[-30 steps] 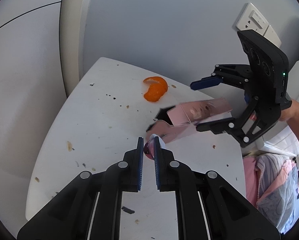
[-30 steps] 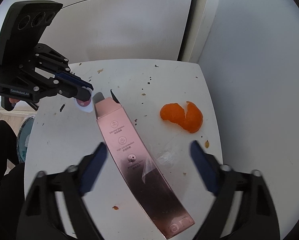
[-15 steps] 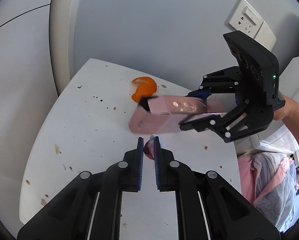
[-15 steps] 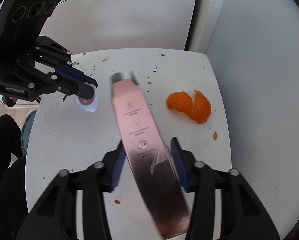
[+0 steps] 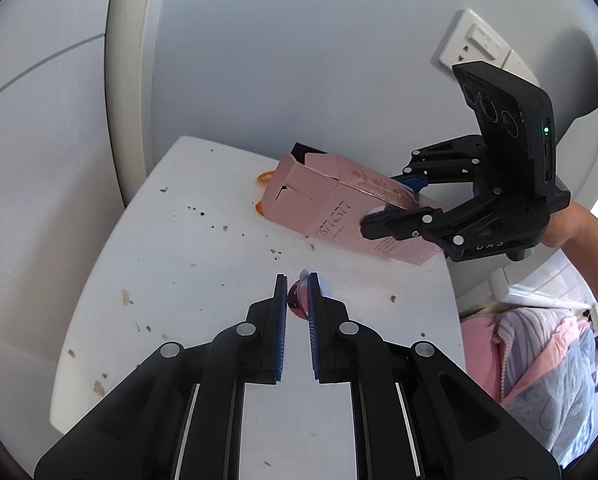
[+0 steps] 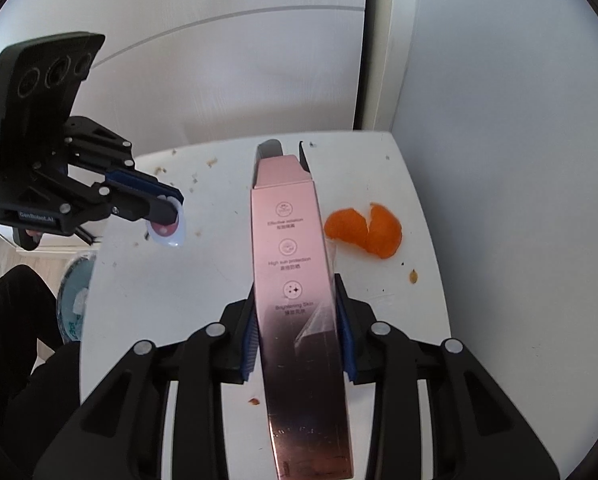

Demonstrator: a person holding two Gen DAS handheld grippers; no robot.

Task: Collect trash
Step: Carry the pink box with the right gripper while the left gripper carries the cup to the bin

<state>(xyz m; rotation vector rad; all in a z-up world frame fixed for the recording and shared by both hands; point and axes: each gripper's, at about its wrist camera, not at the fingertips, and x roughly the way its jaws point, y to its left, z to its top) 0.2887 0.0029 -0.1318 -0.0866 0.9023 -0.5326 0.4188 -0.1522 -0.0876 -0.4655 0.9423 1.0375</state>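
My right gripper is shut on a long pink carton and holds it lifted above the white table; the carton's open flap end points away from me. In the left wrist view the carton hangs over the table with the right gripper clamped on its sides. My left gripper is shut on a small pink-and-white jelly cup, seen from the right wrist as a cup at the left gripper tips. Orange peel lies on the table right of the carton.
Crumbs and small scraps are scattered over the table. Grey walls close the far side, with a wall socket. Pink and grey bedding lies beyond the table's right edge. A bluish bin sits below the table's left edge.
My right gripper closed on the pink carton, lifted it off the table and swung it straight between the fingers. My left gripper kept hold of the jelly cup.
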